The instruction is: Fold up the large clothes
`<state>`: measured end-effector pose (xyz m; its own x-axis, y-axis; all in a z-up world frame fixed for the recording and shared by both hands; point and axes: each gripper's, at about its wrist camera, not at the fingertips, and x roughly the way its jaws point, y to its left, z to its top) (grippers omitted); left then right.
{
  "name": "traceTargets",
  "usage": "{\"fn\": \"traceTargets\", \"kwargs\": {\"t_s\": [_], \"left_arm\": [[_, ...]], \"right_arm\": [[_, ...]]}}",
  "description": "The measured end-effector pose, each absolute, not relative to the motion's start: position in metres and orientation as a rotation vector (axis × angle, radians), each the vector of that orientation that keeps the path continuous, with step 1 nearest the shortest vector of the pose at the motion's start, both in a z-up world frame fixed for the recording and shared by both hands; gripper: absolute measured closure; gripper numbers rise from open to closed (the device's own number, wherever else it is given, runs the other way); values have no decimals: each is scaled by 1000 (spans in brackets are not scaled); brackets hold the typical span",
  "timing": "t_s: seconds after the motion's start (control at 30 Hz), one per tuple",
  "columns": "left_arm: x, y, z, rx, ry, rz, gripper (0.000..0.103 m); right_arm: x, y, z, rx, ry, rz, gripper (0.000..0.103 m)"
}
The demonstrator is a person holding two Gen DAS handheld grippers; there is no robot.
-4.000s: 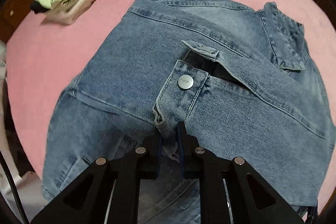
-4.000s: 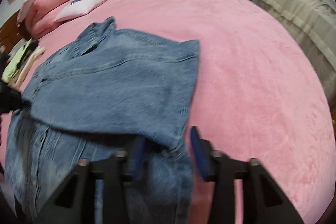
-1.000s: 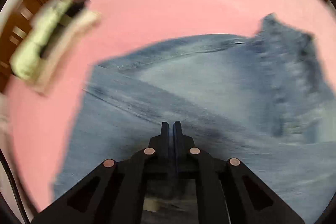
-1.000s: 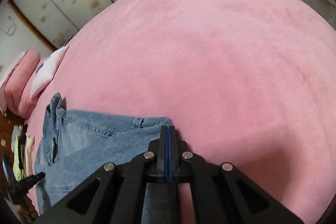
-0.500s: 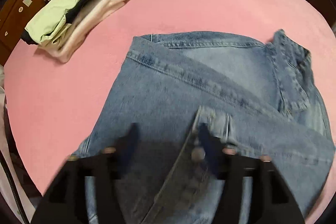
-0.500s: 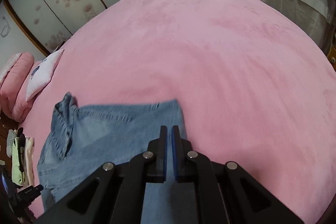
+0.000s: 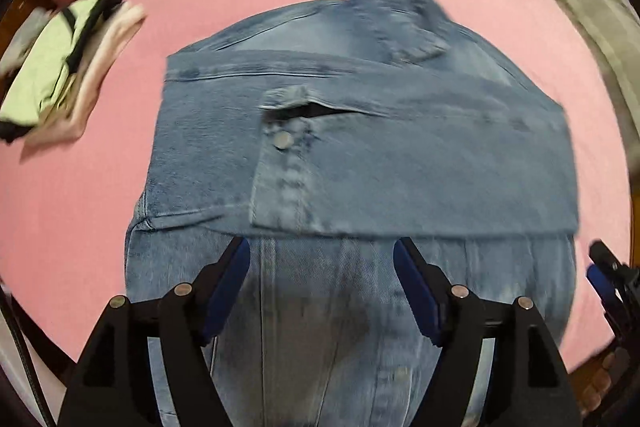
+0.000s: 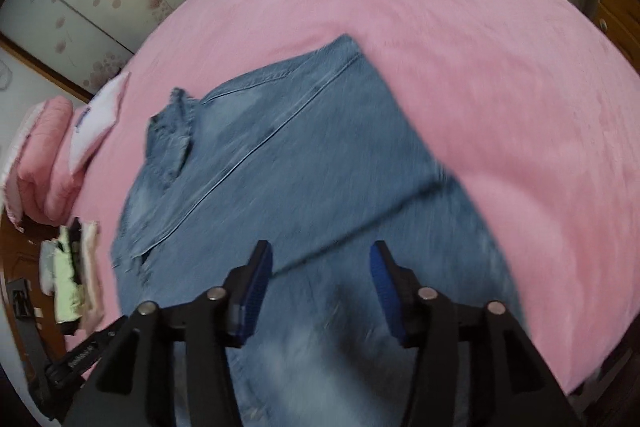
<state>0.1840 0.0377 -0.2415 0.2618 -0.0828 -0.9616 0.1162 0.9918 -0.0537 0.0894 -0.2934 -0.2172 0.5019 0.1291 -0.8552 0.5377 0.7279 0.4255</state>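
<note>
denim jacket (image 7: 360,155) folded on pink bed (image 7: 100,187), l+r jaws opening, nothing gripped

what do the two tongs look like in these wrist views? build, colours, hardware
Both match: the left tongs and right tongs have matte black angular arms with triangular cut-outs, silver round pivot pins at the joints, and blue ribbed pads on the inner faces of the fingers. A thin dark cable runs along the lower-left edge of the left wrist view. No sleeves are visible.
</note>
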Motion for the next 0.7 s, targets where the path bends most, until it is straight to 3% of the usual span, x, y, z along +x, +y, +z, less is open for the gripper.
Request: {"fn": "traceTargets", "kwargs": {"t_s": [0.2, 0.7], "left_arm": [[148, 38, -226, 57, 1292, -221, 29], [59, 81, -256, -93, 1389, -106, 29]], "right_arm": [[50, -272, -202, 768, 1004, -282, 35], [-49, -269, -221, 818, 1026, -259, 35]]}}
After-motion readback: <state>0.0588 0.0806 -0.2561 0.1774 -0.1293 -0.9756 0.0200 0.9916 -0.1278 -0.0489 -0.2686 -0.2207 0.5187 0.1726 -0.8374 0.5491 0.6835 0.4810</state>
